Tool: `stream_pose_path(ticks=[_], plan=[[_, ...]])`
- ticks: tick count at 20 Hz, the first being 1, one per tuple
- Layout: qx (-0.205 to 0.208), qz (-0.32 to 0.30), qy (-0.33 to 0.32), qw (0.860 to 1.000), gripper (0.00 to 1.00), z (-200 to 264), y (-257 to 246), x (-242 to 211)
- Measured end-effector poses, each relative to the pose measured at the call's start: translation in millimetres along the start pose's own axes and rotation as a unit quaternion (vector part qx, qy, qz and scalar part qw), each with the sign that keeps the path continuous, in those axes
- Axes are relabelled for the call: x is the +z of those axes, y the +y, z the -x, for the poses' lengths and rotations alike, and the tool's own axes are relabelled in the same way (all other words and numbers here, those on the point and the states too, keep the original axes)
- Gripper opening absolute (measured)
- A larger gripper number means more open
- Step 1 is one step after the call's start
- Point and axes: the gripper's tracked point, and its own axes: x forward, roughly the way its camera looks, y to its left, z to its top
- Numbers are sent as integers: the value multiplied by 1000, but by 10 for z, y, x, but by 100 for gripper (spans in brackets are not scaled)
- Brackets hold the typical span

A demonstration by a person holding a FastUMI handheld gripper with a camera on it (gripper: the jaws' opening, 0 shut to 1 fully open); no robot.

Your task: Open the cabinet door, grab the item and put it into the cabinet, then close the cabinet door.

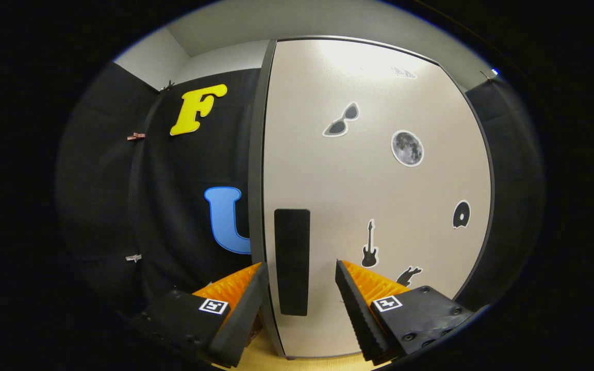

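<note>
Door-opening step: the tool (297,273) is held released, fingers spread astride the dark handle (292,260) at twelve o'clock on the closed cabinet door (374,185); clenching on it is judged next.

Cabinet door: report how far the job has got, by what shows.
Done: nothing that shows. The cabinet door looks shut. In hand: the open gripper is lined up on the door's dark handle, which lies between the fingers, not yet clamped. Left: opening, grabbing the item, placing it inside, closing.
</note>
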Motion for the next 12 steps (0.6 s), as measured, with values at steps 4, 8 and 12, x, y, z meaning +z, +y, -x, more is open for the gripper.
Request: stream_pose_path(ticks=[4, 8, 12], plan=[[-13, 8, 17, 1000, 65, -125, 9, -121], [-24, 10, 14, 1000, 36, -142, 31, -130], [-24, 3, 18, 1000, 25, -138, 34, -136]])
